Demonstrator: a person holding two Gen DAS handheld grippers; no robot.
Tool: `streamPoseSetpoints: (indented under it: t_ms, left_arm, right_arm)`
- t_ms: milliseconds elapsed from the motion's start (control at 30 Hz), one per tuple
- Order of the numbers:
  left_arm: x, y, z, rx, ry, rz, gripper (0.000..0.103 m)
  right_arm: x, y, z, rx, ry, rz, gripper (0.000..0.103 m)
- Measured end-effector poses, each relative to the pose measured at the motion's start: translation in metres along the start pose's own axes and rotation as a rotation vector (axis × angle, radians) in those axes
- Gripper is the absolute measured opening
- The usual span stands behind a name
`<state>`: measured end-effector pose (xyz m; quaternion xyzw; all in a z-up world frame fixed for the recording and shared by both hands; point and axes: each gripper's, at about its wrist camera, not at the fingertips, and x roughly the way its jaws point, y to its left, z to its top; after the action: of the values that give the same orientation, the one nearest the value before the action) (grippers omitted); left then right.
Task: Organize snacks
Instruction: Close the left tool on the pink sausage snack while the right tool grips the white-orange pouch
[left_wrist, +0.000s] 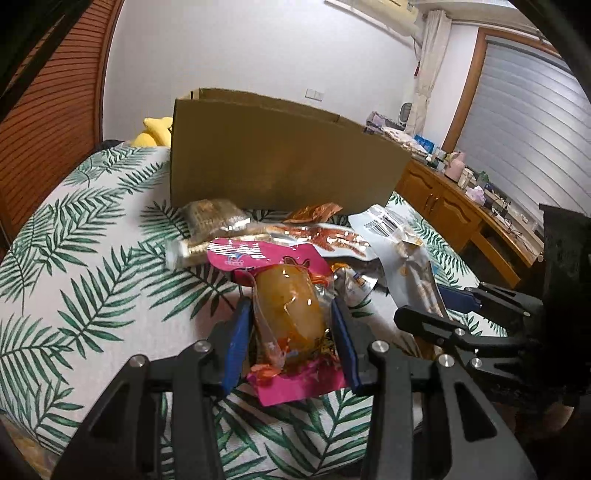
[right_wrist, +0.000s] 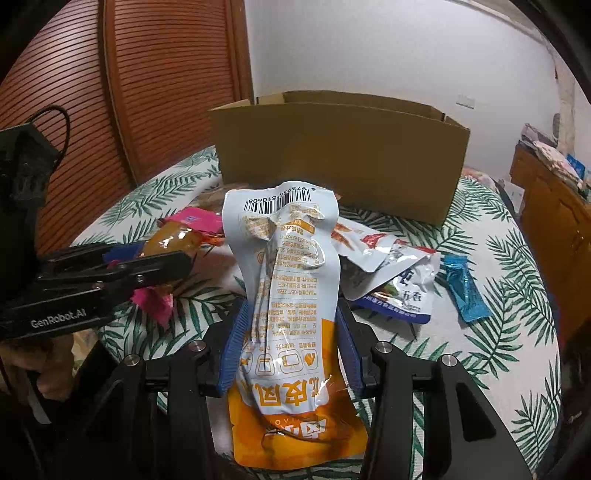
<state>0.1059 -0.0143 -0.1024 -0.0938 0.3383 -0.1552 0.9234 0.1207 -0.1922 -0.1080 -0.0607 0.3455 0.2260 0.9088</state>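
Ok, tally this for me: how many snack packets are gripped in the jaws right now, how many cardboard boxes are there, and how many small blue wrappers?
Gripped snack packets: 2 (pink packet, white-and-orange pouch)
Cardboard boxes: 1 (cardboard box)
Small blue wrappers: 1 (blue wrapper)
Total: 4

Plain brown cardboard box (left_wrist: 280, 162); white cloth with green fern-leaf print (left_wrist: 92, 236); pink-edged clear snack pouch (left_wrist: 291, 317); white-and-orange foil packet (right_wrist: 291, 295).
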Motion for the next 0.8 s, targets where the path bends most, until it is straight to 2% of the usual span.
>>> streamPoseSetpoints:
  t_ms: [333,567,800]
  left_arm:
    - [-0.017,-0.004,0.04,0.087,-0.111,-0.001,0.041]
    - [-0.005,-0.006,0.098,0.138,-0.179,-0.068,0.041]
    - [0.016,-0.006,0.152,0.187,-0.201,-0.106,0.041]
  right_arm:
    - [-0.013,-0.014,0.021,0.001,-0.062,-0.013,0.047]
    - [-0.031,-0.031,0.053,-0.006,-0.093,-0.045,0.047]
    - [-0.044,-0.046,0.094,-0.021,-0.128,-0.082,0.048]
